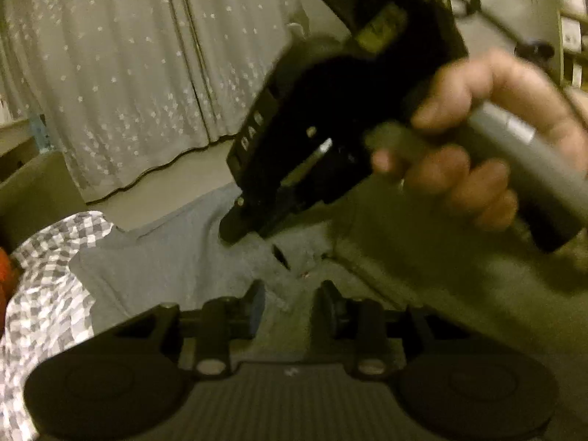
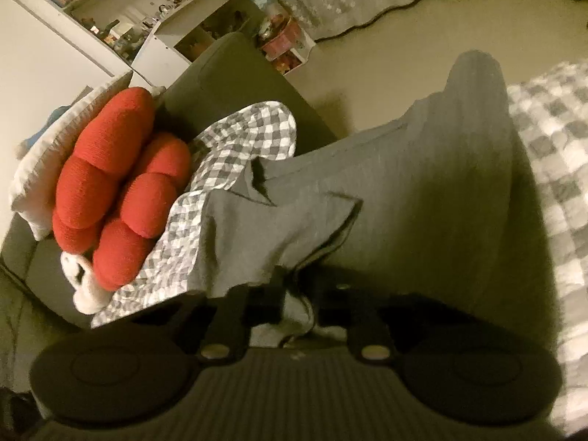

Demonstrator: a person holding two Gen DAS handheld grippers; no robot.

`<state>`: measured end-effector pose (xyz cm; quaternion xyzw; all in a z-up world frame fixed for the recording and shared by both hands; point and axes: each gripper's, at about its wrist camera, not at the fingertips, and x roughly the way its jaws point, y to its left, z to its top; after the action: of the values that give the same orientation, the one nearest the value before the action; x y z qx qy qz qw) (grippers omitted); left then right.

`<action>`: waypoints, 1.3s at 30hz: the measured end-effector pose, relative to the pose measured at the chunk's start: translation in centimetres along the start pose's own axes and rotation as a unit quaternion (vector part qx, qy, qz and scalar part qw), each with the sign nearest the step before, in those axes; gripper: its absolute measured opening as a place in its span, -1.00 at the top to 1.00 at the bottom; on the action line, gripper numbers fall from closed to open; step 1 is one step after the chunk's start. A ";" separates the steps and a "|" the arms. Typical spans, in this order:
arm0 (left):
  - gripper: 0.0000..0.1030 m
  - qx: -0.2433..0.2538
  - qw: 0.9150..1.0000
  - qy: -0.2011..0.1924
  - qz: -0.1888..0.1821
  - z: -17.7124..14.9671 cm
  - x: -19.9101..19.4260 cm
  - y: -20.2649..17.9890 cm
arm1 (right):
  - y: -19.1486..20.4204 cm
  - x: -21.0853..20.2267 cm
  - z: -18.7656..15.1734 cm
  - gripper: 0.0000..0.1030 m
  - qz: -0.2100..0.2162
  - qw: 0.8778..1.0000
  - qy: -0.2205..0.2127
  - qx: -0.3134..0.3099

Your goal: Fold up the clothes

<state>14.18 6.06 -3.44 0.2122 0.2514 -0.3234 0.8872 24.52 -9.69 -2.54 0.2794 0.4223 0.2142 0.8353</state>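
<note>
Garment: we are working a plain grey jersey garment [image 2: 386, 183], soft and limp, lying spread over the olive-green sofa seat [image 1: 422, 275], one end trailing off toward the pale floor [image 2: 386, 58].

Right gripper: our black two-finger right gripper [image 2: 294, 294] is pinching a bunched fold of that grey cloth; the jaws are standing nearly together, clamped on fabric that is puckering up between them.

Left gripper: our black left gripper [image 1: 290, 294] is hovering just over the cloth, jaws apart with a clear gap, nothing gripped between them.

From the left view: we are seeing the right gripper [image 1: 242, 228] nosing down onto the grey cloth, a person's hand [image 1: 477, 139] wrapped round its grey handle.

Neighbours: a grey-and-white checked blanket [image 2: 228, 169] is lying touching the garment's far edge, and a knobbly red knitted cushion [image 2: 117, 191] is sitting beside it against the sofa arm.

Step in hand, as we judge it: we are securing two holds on the garment before lifting it into a fold.

Doing it well: we are wanting the left jaws to take the matching edge, not the middle, so the cloth is hanging square.

Watch for: we are risking catching the checked blanket along with the grey cloth.

Handling: thin jersey is likely slipping, so we are favouring a doubled layer in each pinch.
</note>
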 end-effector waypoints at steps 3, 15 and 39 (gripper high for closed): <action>0.34 -0.021 1.000 0.000 -0.002 0.1 0.3 0.7 | 0.0 -0.3 0.0 0.74 0.008 1.000 -0.001 0.001; 0.85 -0.153 0.987 -0.034 -0.016 0.0 -1.1 4.4 | 0.0 -2.5 0.2 0.64 0.004 1.000 0.011 -0.014; 0.71 -0.118 0.982 -0.019 -0.148 -0.5 -0.7 3.3 | -3.4 -1.9 1.1 0.09 0.036 0.998 -0.013 0.054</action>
<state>15.80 8.97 -2.69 0.0606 0.2992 -0.4229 0.8532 24.79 -13.67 -3.11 0.3423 0.4117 0.2170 0.8163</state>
